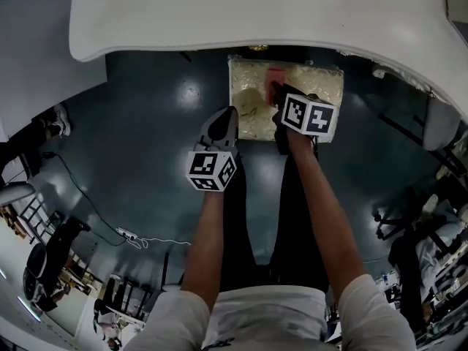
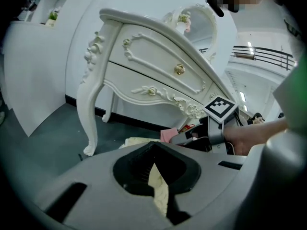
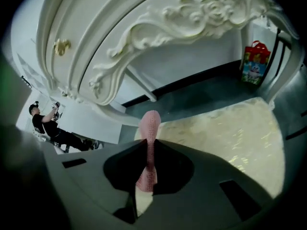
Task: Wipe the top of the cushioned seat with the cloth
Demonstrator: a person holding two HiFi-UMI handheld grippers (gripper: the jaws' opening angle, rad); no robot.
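Entry: cushioned seat [image 1: 322, 86], cream and patterned, its top lying under and ahead of the right gripper [image 3: 146, 150], whose fingers pinch a pink cloth [image 3: 149, 123] that stands up between them. Left gripper [image 2: 156, 174]: fingers pressed together on nothing, tips just beside the seat's edge. Beyond both pairs of fingers we note a white carved table [image 2: 158, 66]. Below them is a dark grey floor [image 1: 146, 123]. A red bag [image 3: 253, 63] stands far ahead of the right fingers.
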